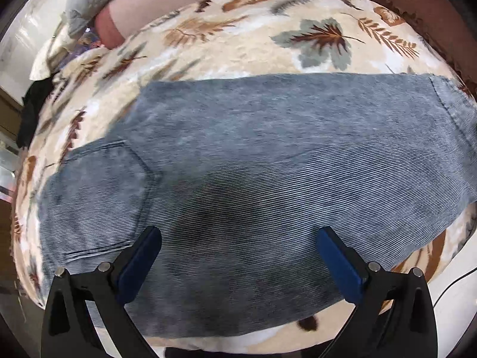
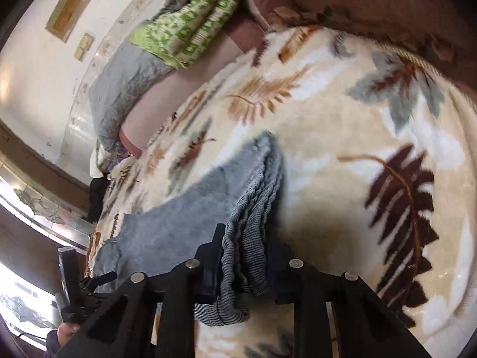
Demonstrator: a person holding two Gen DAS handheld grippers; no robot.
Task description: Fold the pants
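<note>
1. Bedroom w/ a bed under a cream leaf-print fleece blanket (image 1: 253,56); the blue-grey corduroy pants (image 1: 253,164) lie flat across it, already doubled leg on leg, back pocket (image 1: 101,191) facing up at the left.
2. Nearest, left hand-held gripper (image 1: 238,235): blue pads wide apart, nothing between them, hovering over the pants' near edge.
3. Right hand-held gripper (image 2: 247,256): jaws closed on a bunched stack of hem layers at the pants' (image 2: 179,226) far end, cloth lifted off the blanket (image 2: 342,155).
4. Handling (my read): soft, limp, mid-weight; ribbed cloth gives decent grip, but stacked layers may slip apart. Best hold = hems or waistband corners, pinching all layers.
5. Farther back: grey quilt (image 2: 125,89), green-white patterned blanket (image 2: 193,26), white wall.
6. No brand, label or readable writing visible.
</note>
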